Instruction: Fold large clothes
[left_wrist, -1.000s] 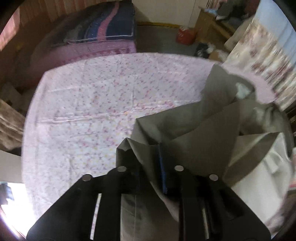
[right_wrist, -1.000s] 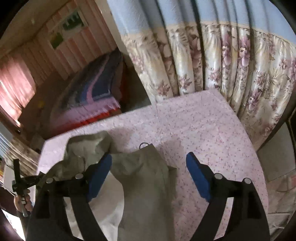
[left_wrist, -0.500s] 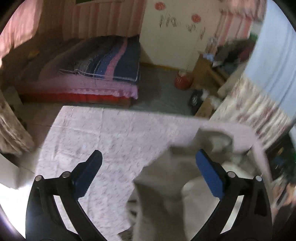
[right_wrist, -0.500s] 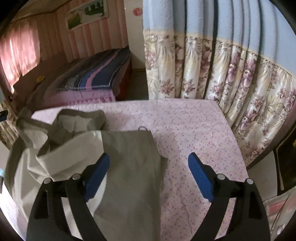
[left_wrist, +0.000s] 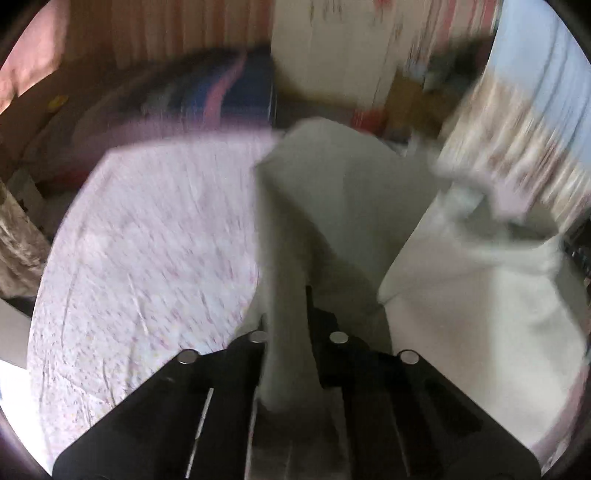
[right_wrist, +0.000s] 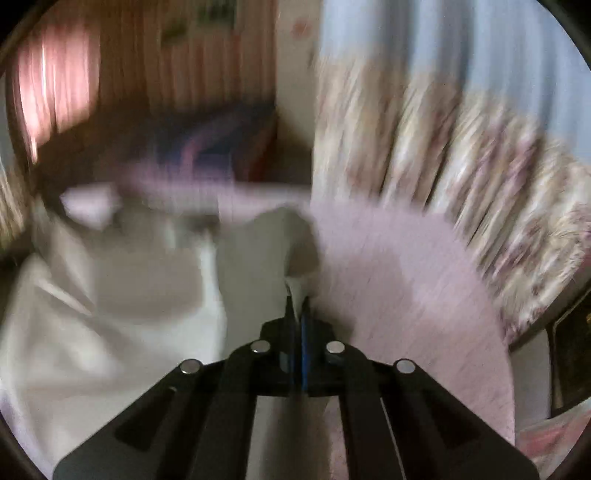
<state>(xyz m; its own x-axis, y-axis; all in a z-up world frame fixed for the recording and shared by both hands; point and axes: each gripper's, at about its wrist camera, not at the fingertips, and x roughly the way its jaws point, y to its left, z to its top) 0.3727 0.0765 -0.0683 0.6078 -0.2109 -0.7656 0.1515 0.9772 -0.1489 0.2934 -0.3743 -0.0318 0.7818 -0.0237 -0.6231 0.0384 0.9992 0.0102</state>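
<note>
Nearest the lens in the left wrist view, the left hand-held gripper (left_wrist: 286, 314) has its jaws clamped on a bunched fold of the large grey-green cloth garment with a pale lining (left_wrist: 343, 206); half a second ago those jaws stood wide apart with nothing between them. In the right wrist view the right hand-held gripper (right_wrist: 297, 299) has likewise gone from wide apart to pressed together, pinching a thin edge of the same garment (right_wrist: 258, 251). So both grips have just been taken, one on each side of the cloth.

Beyond the left gripper's jaws, the garment rises in a tented ridge and spreads away to the right of the view, its pale lining turned up. It lies on the surface covered by a pink floral-print sheet (left_wrist: 155, 236), towards the side where the flowered cream and blue curtain (right_wrist: 461, 155) hangs; the sheet on the other side of the garment is bare. Farther off past the garment stands a bed with a striped blue and pink blanket (left_wrist: 207, 99), badly blurred.

Both views are smeared by motion, so fine creases cannot be read. With two holds secured, the task appears to be at the point of lifting or spreading the garment before a fold; it is not yet flat, and no tidy fold is visible.
</note>
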